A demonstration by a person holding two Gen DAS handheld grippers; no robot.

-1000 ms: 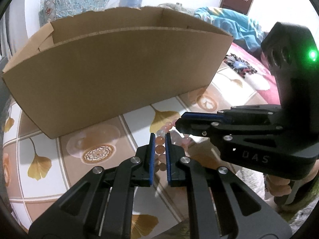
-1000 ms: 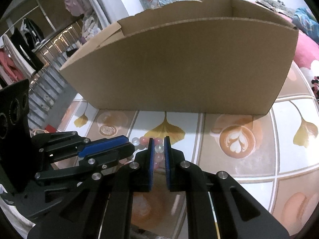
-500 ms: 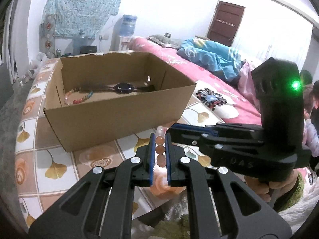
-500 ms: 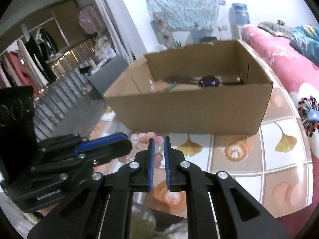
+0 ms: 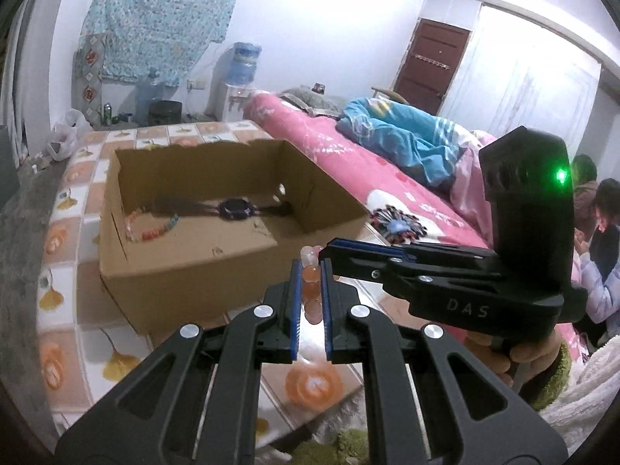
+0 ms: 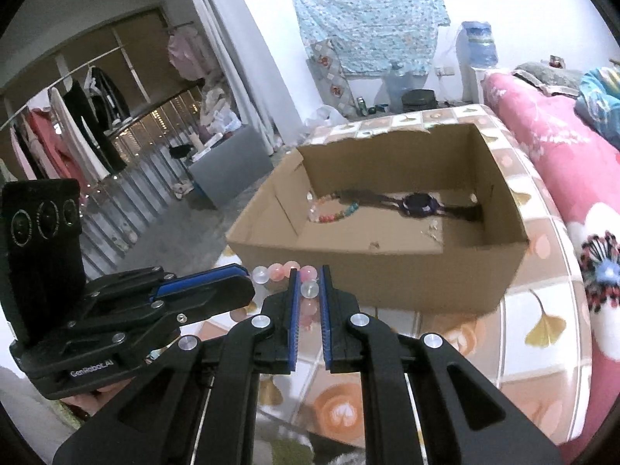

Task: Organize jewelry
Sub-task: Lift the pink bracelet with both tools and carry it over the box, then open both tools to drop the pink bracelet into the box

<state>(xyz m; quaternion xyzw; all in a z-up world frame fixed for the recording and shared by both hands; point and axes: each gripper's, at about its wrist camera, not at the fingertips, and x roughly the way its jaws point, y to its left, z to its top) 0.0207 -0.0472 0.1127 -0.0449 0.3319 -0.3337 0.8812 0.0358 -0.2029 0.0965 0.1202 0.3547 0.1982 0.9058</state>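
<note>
Both grippers hold one pink and clear bead bracelet [image 5: 311, 285] in the air in front of an open cardboard box [image 5: 186, 267]. My left gripper [image 5: 311, 271] is shut on its beads. My right gripper [image 6: 309, 277] is shut on the same bracelet [image 6: 309, 288], which runs left to the other gripper [image 6: 205, 288]. The right gripper also shows in the left wrist view [image 5: 341, 252]. Inside the box [image 6: 372, 267] lie a dark watch [image 6: 420, 204] and a multicoloured bead bracelet [image 6: 333, 213]; both also show in the left wrist view, the watch [image 5: 234, 209] and the bracelet [image 5: 155, 230].
The box stands on a round table with a patterned cloth [image 6: 542, 321]. A bed with pink bedding [image 5: 348, 155] lies to the right. A person [image 5: 604, 240] sits at the far right. A clothes rack [image 6: 69, 124] stands to the left.
Both grippers have risen together with the bracelet, from table level in front of the box wall to above rim height, so the box interior now shows.
</note>
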